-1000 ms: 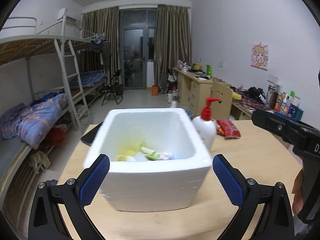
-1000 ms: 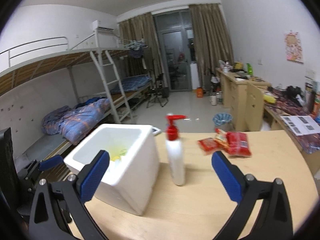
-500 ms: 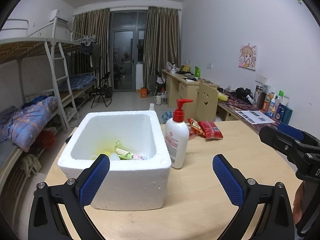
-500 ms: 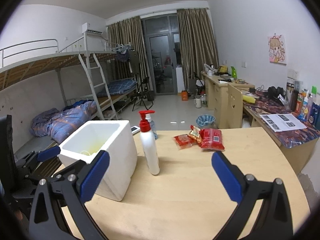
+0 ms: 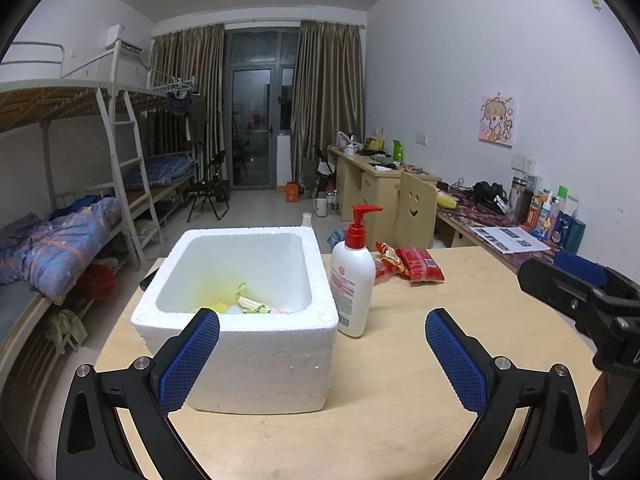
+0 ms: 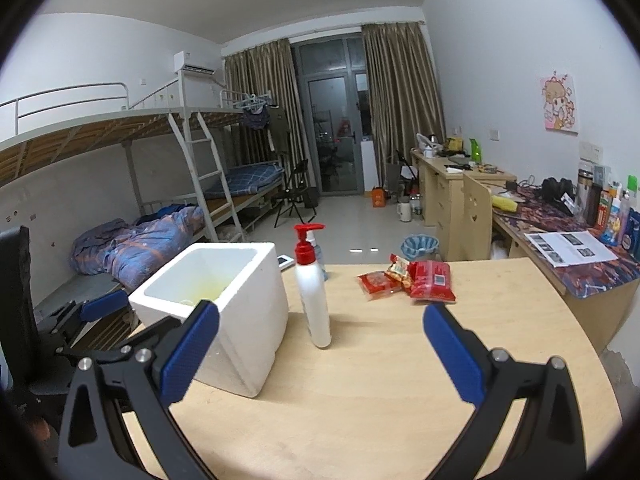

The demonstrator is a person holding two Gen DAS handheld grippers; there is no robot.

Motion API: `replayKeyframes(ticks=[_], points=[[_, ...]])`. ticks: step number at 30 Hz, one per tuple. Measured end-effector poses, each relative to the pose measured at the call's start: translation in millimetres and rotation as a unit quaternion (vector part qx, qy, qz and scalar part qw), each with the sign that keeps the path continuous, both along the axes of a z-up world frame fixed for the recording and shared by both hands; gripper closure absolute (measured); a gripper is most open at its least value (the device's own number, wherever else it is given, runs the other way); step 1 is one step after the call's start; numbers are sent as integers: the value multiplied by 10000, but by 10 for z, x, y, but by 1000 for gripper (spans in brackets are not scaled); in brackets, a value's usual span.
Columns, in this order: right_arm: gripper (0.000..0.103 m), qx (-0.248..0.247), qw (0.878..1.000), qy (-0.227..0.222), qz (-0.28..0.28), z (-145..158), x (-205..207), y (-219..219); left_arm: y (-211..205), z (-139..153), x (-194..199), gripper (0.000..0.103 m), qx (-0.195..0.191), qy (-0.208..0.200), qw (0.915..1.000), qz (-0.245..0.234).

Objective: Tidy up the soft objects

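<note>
Now between picks: both jaws open, empty, short of the box (image 5: 256, 320). Next, probably reach past the bottle (image 6: 314, 292) for the red packets (image 6: 424, 284).

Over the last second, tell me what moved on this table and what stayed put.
Both tools drew back from the foam box, so more of the table shows. The left tool also swung right; the pump bottle and red snack packs now sit nearer its centre. The right tool stays open and empty, like the left. Nothing was gripped or released; box, bottle and packs kept their places.
</note>
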State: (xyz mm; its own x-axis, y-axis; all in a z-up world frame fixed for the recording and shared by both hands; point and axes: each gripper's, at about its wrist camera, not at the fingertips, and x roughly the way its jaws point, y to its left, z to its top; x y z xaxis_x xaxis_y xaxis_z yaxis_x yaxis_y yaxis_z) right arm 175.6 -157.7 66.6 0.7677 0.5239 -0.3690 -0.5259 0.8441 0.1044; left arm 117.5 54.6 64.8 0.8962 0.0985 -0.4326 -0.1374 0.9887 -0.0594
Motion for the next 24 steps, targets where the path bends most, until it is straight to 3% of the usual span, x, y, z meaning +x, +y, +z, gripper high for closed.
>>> replayKeyframes(ticks=[13, 24], points=[[0, 81, 9999, -98, 80, -20, -213, -109, -135, 20, -263, 0, 69, -110, 9999, -36], [0, 115, 9994, -277, 162, -21, -628, -220, -217, 38, -631, 0, 95, -277, 9996, 0]])
